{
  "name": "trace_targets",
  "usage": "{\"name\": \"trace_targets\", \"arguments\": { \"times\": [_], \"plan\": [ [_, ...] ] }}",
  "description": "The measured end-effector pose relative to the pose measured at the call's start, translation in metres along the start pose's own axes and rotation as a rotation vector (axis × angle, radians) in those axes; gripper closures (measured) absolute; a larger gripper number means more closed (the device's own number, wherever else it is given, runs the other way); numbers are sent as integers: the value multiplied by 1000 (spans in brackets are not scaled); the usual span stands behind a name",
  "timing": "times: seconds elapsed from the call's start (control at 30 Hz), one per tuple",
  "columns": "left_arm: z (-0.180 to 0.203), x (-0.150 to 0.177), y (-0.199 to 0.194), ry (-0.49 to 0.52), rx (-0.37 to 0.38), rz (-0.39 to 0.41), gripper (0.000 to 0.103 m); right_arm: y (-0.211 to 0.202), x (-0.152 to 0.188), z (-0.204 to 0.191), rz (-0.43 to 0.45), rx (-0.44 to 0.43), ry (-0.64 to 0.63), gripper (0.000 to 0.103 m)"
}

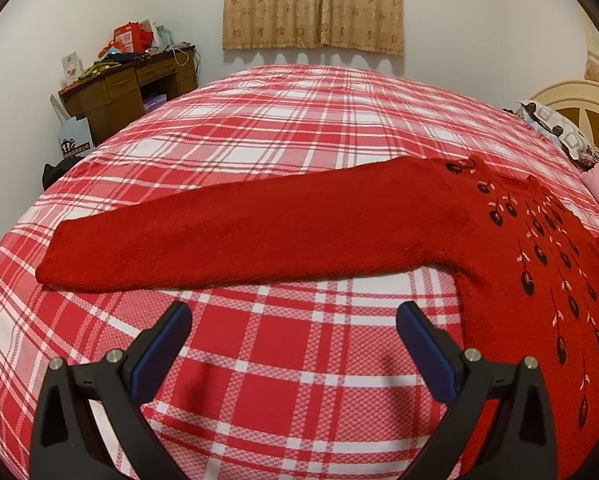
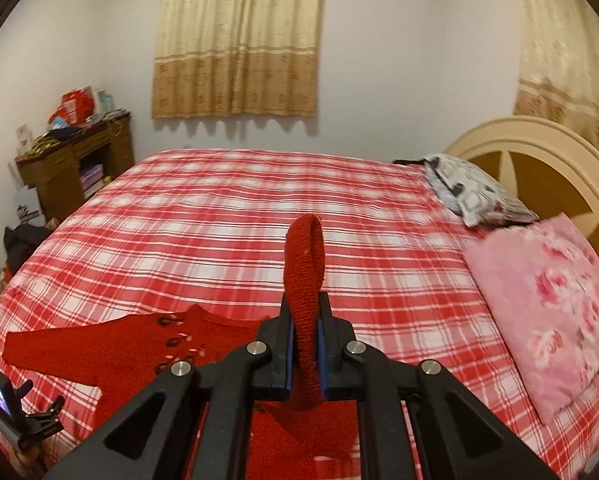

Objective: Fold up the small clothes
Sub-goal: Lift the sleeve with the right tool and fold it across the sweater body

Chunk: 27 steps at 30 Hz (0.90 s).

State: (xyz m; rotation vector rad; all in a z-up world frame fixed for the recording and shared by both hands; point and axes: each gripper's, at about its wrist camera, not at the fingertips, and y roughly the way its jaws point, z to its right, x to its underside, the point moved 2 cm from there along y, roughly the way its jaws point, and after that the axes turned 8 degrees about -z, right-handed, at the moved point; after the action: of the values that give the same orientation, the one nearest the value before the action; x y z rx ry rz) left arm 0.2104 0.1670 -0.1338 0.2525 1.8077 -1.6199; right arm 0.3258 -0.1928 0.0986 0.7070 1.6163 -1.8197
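- A red knitted sweater with dark embroidered motifs is lying spread on the red-and-white plaid bed.
- The right tongs are clamping its ribbed cuff, apparently folding that sleeve inward.
- The left tongs are hovering open near the other sleeve, likely next.

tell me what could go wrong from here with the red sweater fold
1. The right gripper pinches only a narrow ribbed edge of the red sweater; the knit could slip out as it is carried.
2. The left gripper is open over the plaid bedspread, holding nothing, so pulling from one side may drag the whole sweater askew.
3. The long sleeve lies stretched out and could bunch.
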Motion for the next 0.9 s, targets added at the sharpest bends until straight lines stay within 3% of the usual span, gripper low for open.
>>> {"name": "trace_targets", "arguments": {
  "times": [0.43,0.7,0.9],
  "plan": [
    [-7,9,7,-25,13,-33,0,58,12,-112,-66,-135,-112,94],
    [-14,19,13,-38,8,-58,0,128,67,-204,-169,-191,-228,94],
    [-18,24,18,-51,11,-77,0,157,101,-246,-212,-213,-302,95]
  ]
}}
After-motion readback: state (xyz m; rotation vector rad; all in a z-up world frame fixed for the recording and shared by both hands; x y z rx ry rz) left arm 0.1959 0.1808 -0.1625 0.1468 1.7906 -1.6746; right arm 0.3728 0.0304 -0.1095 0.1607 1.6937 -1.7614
